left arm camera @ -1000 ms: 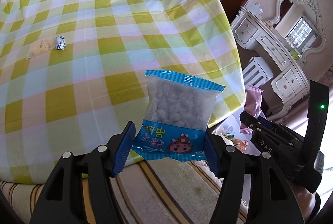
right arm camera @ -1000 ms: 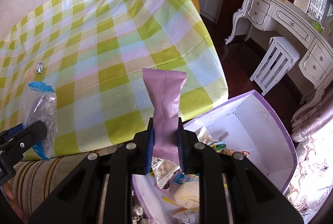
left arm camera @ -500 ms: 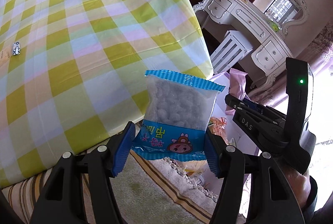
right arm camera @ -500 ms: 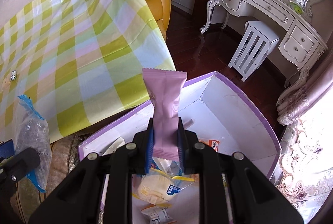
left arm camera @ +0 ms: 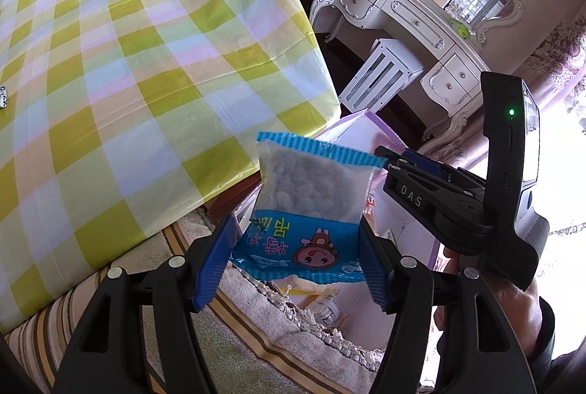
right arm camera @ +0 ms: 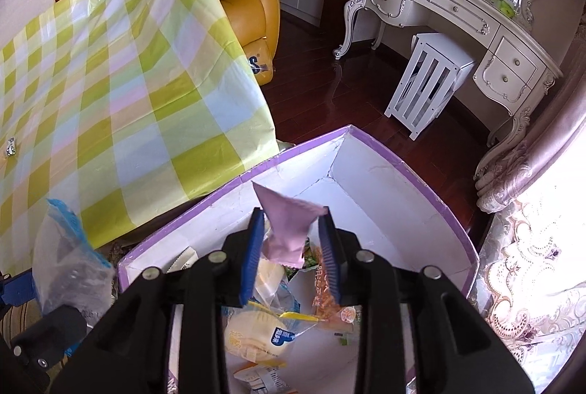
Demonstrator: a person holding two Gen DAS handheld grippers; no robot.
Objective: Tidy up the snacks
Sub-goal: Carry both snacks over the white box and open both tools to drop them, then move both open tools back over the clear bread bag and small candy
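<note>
Blue snack bag [left arm camera: 306,211]: printed text unreadable, motion-blurred. Purple-rimmed box [right arm camera: 421,196]: near side cut off by frame edge and hidden behind the jaws. Small item on desk [right arm camera: 10,148]: too small to identify. Pink packet [right arm camera: 287,229]: blurred, label indiscernible.

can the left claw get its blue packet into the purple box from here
Probably yes: the left claw holds the blue packet beside the purple box, whose top is open; the right claw above it may crowd it.
</note>
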